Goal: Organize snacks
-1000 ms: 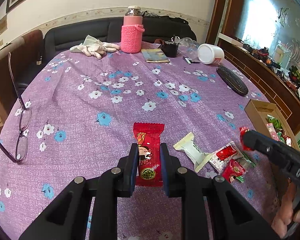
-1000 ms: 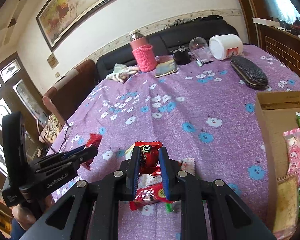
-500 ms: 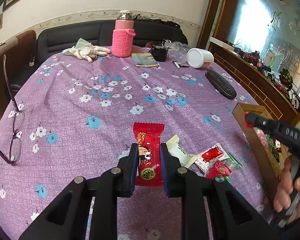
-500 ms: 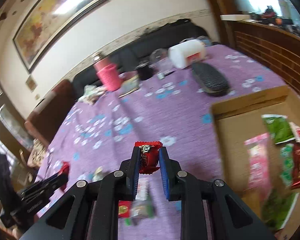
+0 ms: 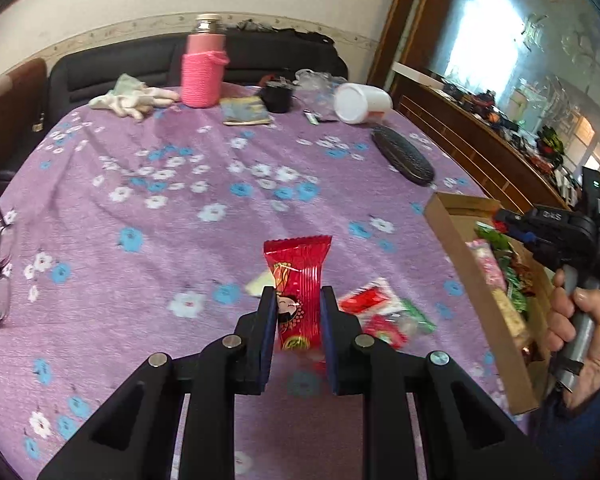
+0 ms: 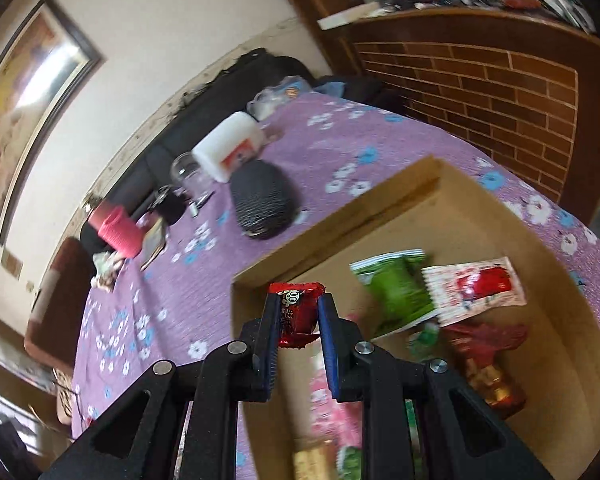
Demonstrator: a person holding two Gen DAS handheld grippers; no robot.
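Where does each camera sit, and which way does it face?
Left wrist: on the left gripper, facing across the table toward the sofa; it shows its fingers shut on a red packet, plus the right gripper and hand.
Right wrist: on the right gripper, rolled, facing down into the box; its fingers are shut on a red candy.
Both see the box, the white jar and the pink flask.
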